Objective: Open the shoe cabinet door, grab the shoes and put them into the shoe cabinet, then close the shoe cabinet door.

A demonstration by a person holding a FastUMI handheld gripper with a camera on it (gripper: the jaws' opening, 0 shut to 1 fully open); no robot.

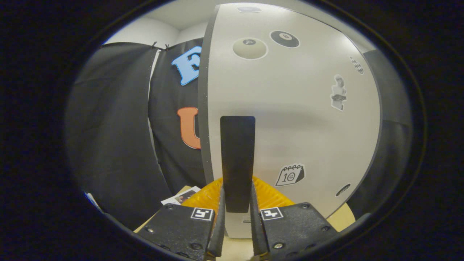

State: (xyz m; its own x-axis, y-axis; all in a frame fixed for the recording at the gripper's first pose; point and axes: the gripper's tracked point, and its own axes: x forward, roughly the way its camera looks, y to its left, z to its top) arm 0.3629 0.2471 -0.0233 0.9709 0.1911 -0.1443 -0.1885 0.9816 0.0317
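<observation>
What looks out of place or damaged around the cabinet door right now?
Nothing stands out. The hand-held gripper has both fingers closed on the dark handle of the white cabinet door, whose stickers look intact and flat.

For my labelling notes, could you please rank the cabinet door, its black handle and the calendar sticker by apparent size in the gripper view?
1. Cabinet door, by far.
2. Black handle, held between the gripper fingers.
3. Calendar sticker.
</observation>
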